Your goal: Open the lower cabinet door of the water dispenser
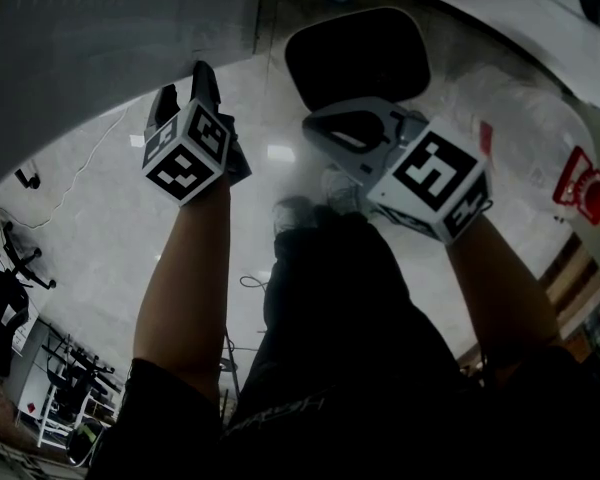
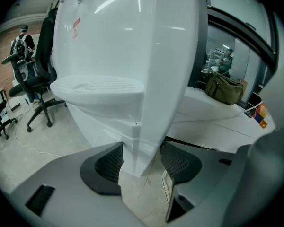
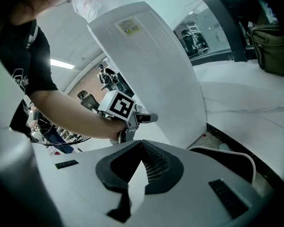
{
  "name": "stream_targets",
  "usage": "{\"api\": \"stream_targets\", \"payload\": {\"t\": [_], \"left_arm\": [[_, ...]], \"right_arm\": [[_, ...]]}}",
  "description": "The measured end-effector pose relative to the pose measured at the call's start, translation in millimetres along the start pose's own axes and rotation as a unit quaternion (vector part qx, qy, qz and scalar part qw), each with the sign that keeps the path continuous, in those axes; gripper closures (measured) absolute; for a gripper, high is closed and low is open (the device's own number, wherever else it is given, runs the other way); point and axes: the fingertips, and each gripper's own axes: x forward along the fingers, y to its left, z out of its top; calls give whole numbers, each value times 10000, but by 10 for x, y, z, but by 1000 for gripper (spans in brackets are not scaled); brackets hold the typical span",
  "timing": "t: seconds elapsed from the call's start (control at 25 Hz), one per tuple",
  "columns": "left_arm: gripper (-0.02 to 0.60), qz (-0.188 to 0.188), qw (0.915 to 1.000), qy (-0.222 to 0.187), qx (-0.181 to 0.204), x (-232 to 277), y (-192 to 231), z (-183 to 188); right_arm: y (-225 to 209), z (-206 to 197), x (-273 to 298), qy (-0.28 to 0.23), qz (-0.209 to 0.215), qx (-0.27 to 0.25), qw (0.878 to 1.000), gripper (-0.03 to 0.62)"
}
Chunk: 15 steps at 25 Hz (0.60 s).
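Here, left fingers (image 2: 106,167) clamped on cabinet door (image 2: 149,122) edge — right fingers (image 3: 158,167) closed, empty

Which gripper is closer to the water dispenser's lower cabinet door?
Left. The left gripper is clamped on the edge of the cabinet door; the right gripper hangs apart from it, shut and holding nothing.

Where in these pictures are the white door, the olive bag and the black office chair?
white door (image 2: 170,56): left gripper view, its edge above the jaws.
olive bag (image 2: 223,88): left gripper view, its middle.
office chair (image 2: 35,83): left gripper view, its seat.
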Motion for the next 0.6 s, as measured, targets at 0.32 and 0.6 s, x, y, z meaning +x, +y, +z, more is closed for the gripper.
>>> {"api": "stream_targets", "payload": {"t": [0.32, 0.6], "left_arm": [[344, 16, 10000, -13, 31, -15, -5, -6], [347, -44, 9999, 11, 161, 0, -12, -8]], "right_arm": [[8, 12, -23, 90, 13, -50, 9999, 582], [3, -11, -29, 114, -20, -86, 9999, 582]]}}
